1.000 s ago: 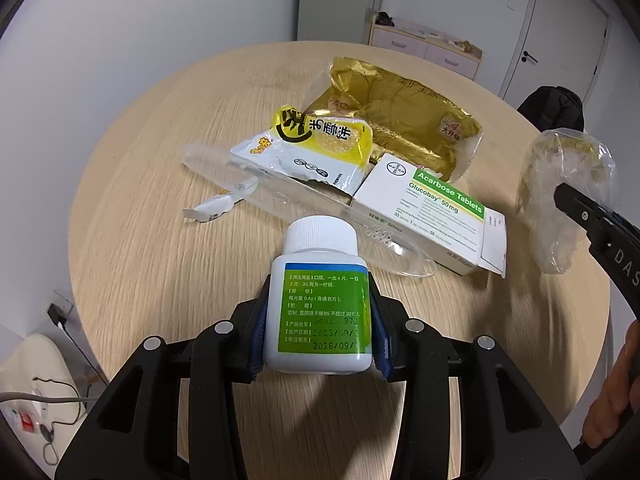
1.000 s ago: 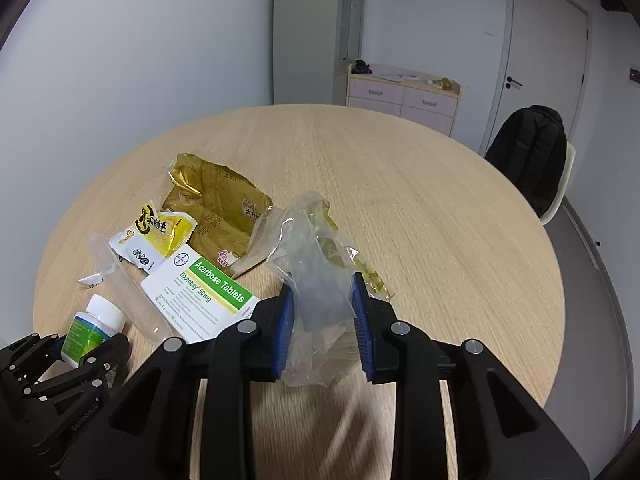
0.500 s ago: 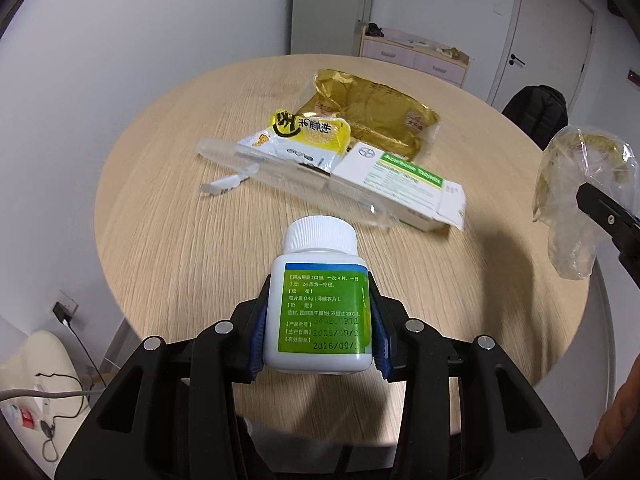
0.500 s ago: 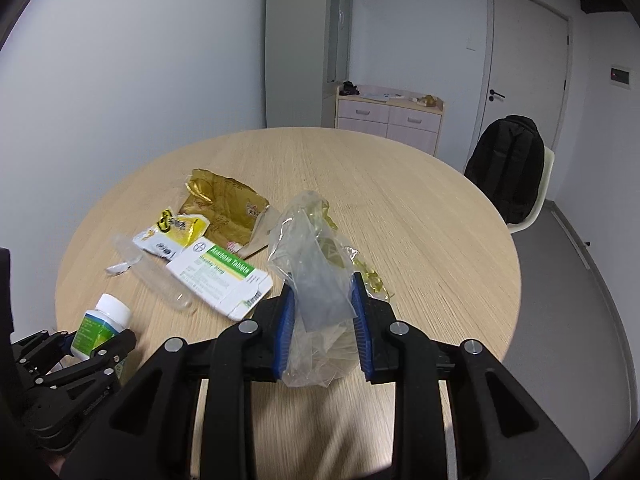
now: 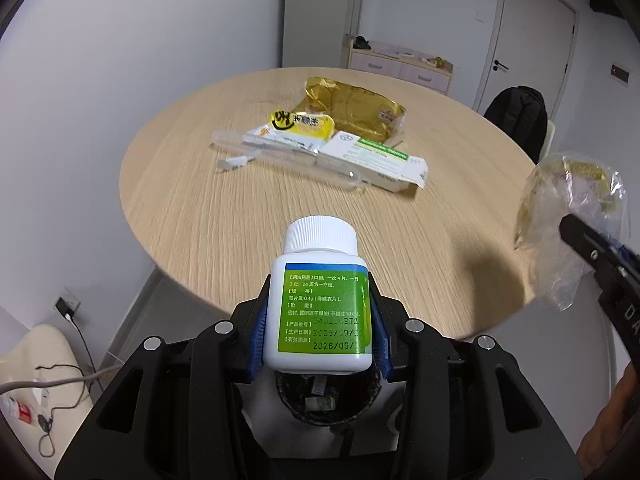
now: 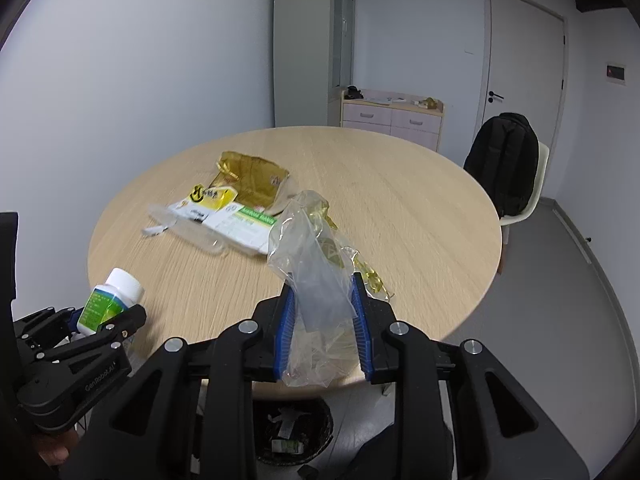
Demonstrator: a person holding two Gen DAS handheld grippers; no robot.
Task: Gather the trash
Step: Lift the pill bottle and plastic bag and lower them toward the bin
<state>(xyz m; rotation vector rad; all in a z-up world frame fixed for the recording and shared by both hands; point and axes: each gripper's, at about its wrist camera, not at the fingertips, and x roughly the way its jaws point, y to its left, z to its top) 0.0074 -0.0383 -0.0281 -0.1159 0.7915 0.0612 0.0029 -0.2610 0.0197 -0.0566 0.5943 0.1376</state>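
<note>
My left gripper [image 5: 318,320] is shut on a white pill bottle [image 5: 320,300] with a green label, held upright past the table's near edge, above a dark trash bin [image 5: 326,400] on the floor. The bottle also shows in the right wrist view [image 6: 110,300]. My right gripper [image 6: 322,316] is shut on a crumpled clear plastic bag [image 6: 316,272], held near the table's front edge above the bin [image 6: 296,436]. The bag also shows at the right of the left wrist view [image 5: 568,224].
On the round wooden table [image 5: 240,220] lie a gold foil wrapper [image 5: 352,108], a yellow snack packet [image 5: 296,128], a green-and-white medicine box [image 5: 376,160] and a clear plastic tray [image 5: 280,156]. A chair with a black backpack [image 6: 504,168] stands at the far right.
Both grippers have pulled back and up from the table with their loads. The trash bin has come into view below them.
</note>
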